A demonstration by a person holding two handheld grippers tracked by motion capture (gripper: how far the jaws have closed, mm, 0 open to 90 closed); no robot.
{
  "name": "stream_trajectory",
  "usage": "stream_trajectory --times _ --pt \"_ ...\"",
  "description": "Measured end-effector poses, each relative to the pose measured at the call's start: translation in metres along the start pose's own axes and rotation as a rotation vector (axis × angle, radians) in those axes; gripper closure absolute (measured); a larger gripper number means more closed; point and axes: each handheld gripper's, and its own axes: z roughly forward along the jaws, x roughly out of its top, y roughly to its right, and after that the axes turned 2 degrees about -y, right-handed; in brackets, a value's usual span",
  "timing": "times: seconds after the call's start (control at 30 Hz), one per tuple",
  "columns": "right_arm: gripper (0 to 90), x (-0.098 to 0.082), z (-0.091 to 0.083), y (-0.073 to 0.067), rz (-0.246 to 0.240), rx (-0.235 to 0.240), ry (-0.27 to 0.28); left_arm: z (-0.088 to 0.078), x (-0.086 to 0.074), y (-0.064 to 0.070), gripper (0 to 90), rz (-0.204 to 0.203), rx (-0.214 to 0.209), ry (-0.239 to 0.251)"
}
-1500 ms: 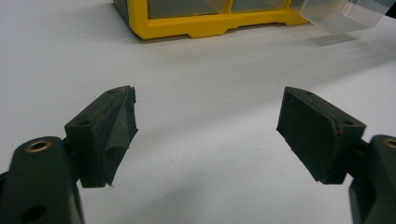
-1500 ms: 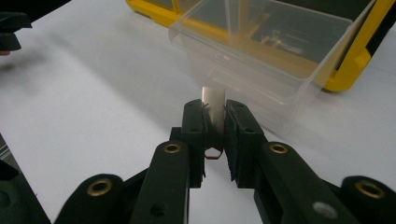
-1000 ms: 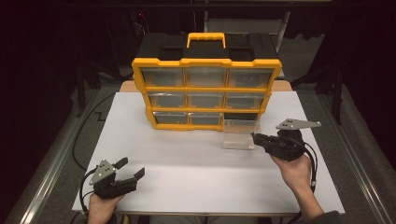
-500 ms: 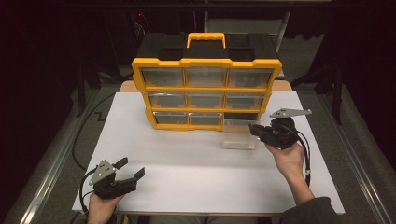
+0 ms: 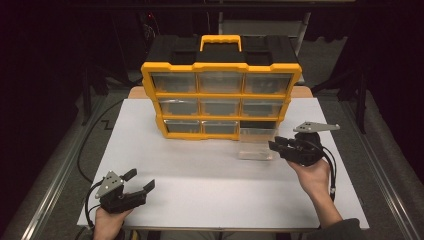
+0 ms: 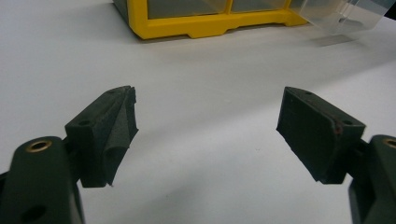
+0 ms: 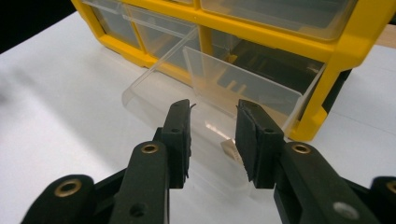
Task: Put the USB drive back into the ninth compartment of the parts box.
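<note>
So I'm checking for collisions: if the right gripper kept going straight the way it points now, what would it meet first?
Most likely the clear drawer pulled out of the yellow organizer. The right gripper points at it with jaws partly open, its near wall just ahead. Depth is hard to judge, so contact may be very close.

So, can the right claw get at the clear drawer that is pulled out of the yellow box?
Probably yes. The right claw is right beside the clear drawer, its jaws partly apart and aimed at the drawer's front, with nothing between them.
</note>
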Motion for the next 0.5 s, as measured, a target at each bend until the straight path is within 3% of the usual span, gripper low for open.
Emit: stream_trajectory --times 0.27,0.5 --pt "65.4 -0.018 -0.021 -0.007 -0.02 0.014 0.022 0.0 0.0 0.0 21.0 -0.001 0.001 0.0" --pt "55.1 -0.046 -0.031 -0.008 -0.015 0.02 0.055 0.0 0.0 0.001 20.9 0.003 0.004 -0.001"
